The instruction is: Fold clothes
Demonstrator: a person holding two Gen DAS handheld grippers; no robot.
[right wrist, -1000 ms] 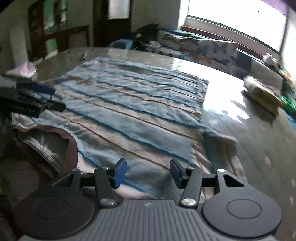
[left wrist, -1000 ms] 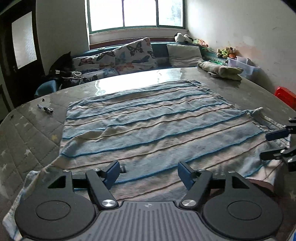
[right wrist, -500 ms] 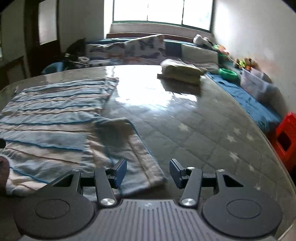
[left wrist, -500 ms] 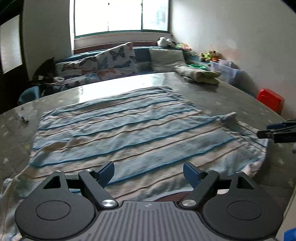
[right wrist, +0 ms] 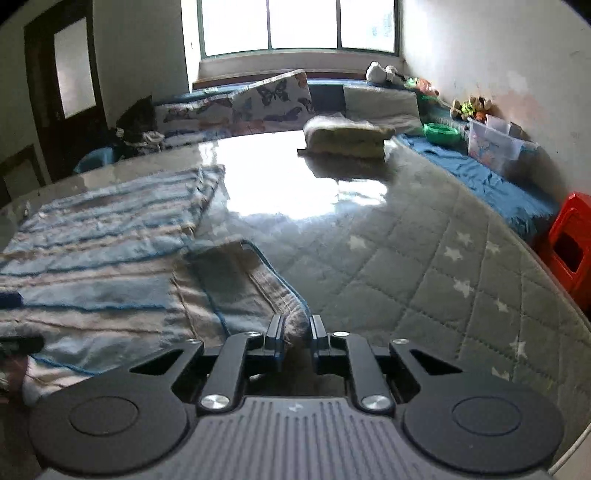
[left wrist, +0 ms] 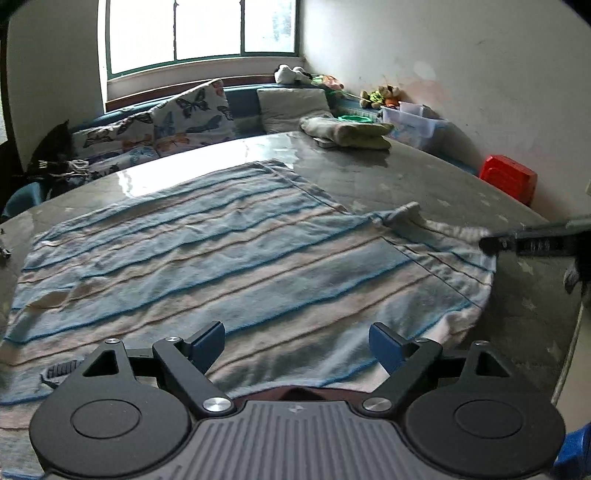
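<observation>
Two grippers work over one striped garment (left wrist: pixel 236 258), which lies spread flat across most of the near half of a quilted, star-printed table cover (right wrist: pixel 461 266). The cloth is a soft, slightly fuzzy knit in broad bands of pale blue and beige-pink, divided by thin darker blue and brown lines running from side to side; it is lightly rumpled, with shallow wrinkles along the stripes. Its near hem hangs just over the table edge below the left gripper (left wrist: pixel 297 341), whose blue-padded jaws stand wide apart above the fabric, holding nothing. At the garment's right side a short sleeve (right wrist: pixel 240 280) juts outward, its cuff edged with a stitched hem and a blue line. The right gripper (right wrist: pixel 295 332) has its jaws drawn nearly together on the end of that sleeve, the cuff pinched between the blue pads; in the left wrist view the same gripper (left wrist: pixel 535 240) shows as a dark bar meeting the cloth's right edge. Farther back on the table, well apart from the striped piece, sits a folded olive-grey bundle (right wrist: pixel 347 138). Beyond it are butterfly-print cushions (left wrist: pixel 192 114) under a bright window (right wrist: pixel 295 26), and a red stool (right wrist: pixel 569 247) stands at the right.
</observation>
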